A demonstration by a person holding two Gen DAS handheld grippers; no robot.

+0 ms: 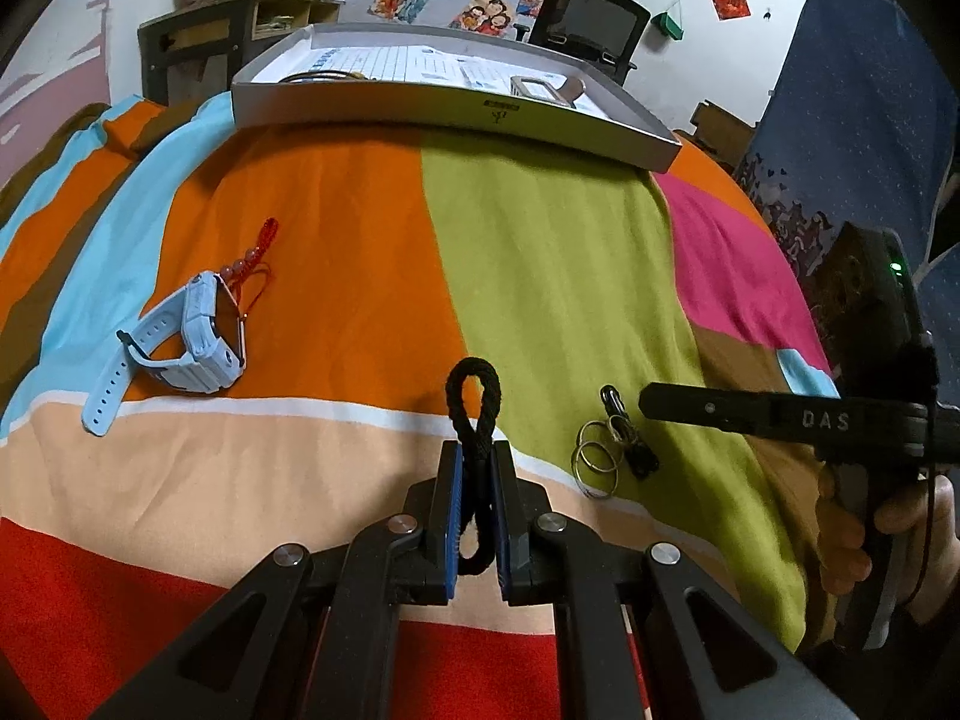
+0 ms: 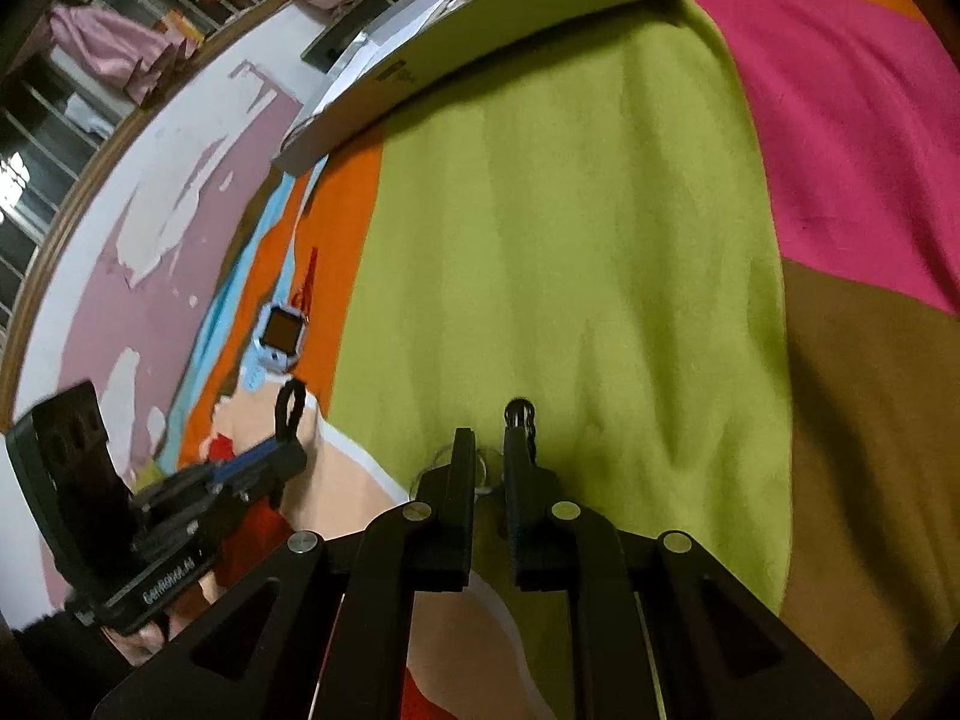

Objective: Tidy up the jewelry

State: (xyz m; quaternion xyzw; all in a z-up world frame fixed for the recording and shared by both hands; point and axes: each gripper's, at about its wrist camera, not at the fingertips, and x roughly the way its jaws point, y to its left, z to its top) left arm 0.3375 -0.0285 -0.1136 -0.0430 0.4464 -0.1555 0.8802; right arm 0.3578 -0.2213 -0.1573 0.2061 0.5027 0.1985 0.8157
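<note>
While left tongs (image 1: 477,468) clench the black cord loop (image 1: 474,396), right tongs (image 2: 489,450) gape.

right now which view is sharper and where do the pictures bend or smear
Left wrist view is crisp: the black braided cord loop and light blue plastic watch show clean edges; fisheye bows the grey cardboard tray. Right wrist view is softer, the metal key rings smeared.

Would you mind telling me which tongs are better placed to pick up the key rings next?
Right. The right tongs are open and already straddle the silver key rings with black clips on the green cloth, while the left tongs are shut on the black braided cord loop.
</note>
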